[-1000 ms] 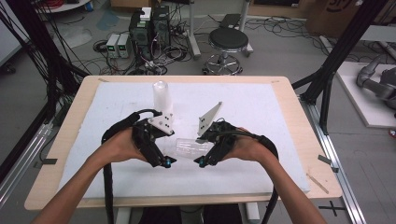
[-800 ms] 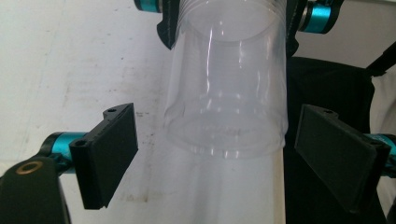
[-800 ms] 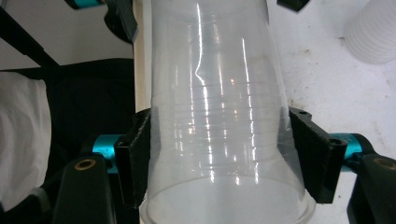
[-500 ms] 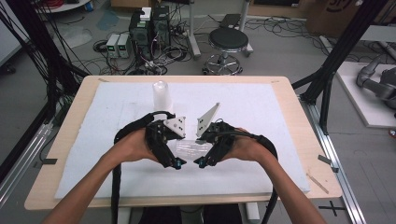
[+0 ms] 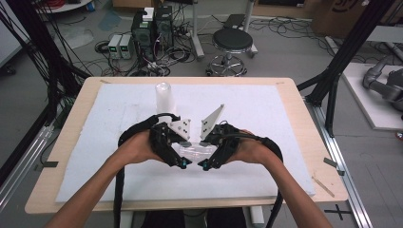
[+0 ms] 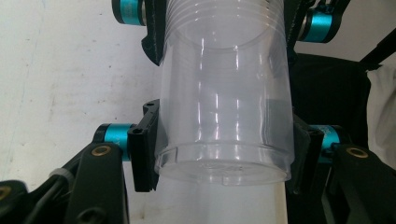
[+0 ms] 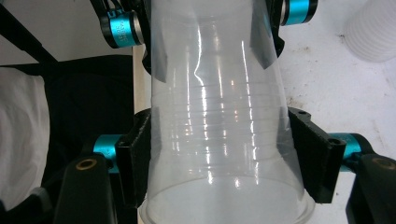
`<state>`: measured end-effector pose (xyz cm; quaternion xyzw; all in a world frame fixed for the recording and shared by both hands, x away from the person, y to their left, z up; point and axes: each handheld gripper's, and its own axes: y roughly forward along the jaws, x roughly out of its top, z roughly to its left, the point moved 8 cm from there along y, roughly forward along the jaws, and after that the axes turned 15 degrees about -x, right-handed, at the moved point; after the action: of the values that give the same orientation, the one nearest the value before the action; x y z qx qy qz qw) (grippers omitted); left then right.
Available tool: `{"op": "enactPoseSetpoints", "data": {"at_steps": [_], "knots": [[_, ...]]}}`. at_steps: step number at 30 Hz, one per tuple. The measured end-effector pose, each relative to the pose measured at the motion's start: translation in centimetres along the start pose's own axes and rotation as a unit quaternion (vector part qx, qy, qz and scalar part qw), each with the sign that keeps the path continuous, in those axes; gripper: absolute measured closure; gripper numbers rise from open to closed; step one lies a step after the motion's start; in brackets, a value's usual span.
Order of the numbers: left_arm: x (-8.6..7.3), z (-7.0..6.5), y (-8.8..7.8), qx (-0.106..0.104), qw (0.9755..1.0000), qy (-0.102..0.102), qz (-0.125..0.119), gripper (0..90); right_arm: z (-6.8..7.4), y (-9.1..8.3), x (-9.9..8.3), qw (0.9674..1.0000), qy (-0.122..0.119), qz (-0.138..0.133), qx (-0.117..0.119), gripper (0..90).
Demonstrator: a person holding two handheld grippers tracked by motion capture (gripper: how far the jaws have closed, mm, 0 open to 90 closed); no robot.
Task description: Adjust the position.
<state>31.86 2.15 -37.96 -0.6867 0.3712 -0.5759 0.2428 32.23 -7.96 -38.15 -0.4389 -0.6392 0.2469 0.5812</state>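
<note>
Together, two claws, left claw (image 5: pixel 184 163) and right claw (image 5: pixel 203 165), pinching one clear cup (image 5: pixel 194 149), second cup stack (image 5: pixel 163 96) upright behind.

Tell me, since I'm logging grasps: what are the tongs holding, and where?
Both hold one clear cup: the left tongs clamp its base end, the right tongs its rim end.

Grey concrete floor with tangled cables (image 5: pixel 157 52), a black round stool (image 5: pixel 231 40), and stacked electronics boxes (image 5: pixel 152 26) behind the wooden table (image 5: pixel 304 123).
</note>
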Motion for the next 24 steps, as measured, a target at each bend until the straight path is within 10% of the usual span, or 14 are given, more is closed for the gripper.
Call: {"op": "enactPoseSetpoints", "data": {"at_steps": [7, 16, 21, 24], "knots": [[-0.2, 0.1, -0.2, 0.004, 1.0, -0.001, 0.0, 41.4, 0.0, 0.2, 0.0, 0.9999, 0.003, -0.01, -0.004, 14.1], [-0.6, 0.2, -0.4, 0.006, 1.0, -0.005, -0.004, 41.4, -0.4, 0.3, -0.1, 0.999, 0.018, -0.036, -0.017, 13.2], [-1.4, 0.3, -0.5, -0.001, 0.9988, -0.002, -0.049, 41.2, -0.4, -0.4, 0.2, 0.9959, 0.035, -0.083, -0.01, 13.1], [-2.1, 0.3, -0.6, -0.011, 0.9941, -0.01, -0.107, 41.3, -0.6, -1.0, 0.2, 0.9897, 0.056, -0.132, -0.005, 13.2]]}}
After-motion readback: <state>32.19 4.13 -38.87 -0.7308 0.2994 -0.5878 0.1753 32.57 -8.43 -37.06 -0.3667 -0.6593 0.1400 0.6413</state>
